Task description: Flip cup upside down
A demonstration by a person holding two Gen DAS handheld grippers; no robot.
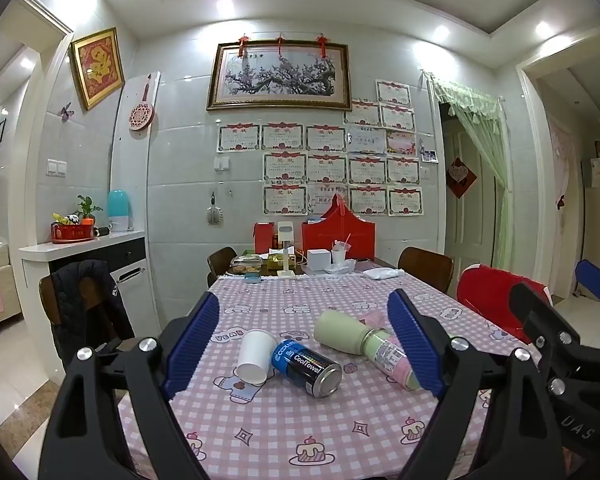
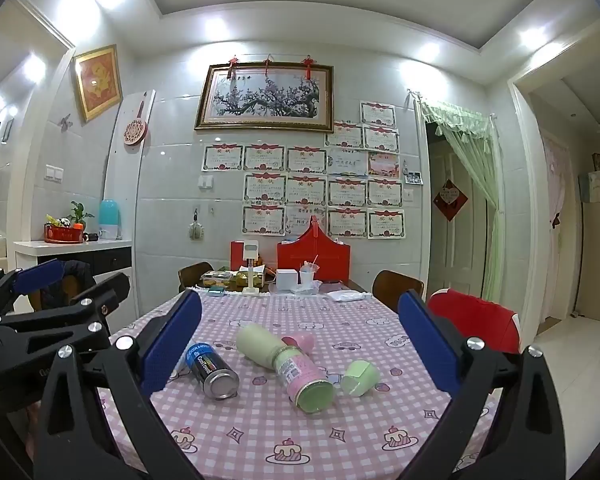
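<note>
white paper cup lies on its side, mouth toward us | just ahead of left gripper, spread, empty | right gripper spread, farther off

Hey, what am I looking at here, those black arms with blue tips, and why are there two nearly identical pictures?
Those are two hand-held grippers, each with a fisheye camera looking along its fingers. One picture is from the left gripper, the other from the right gripper. Both are open and hold nothing. On the pink checked tablecloth, all lying on their sides: a white paper cup, a dark CoolTowel can, a pale green bottle and, seen from the right camera, a small green cup.
</note>
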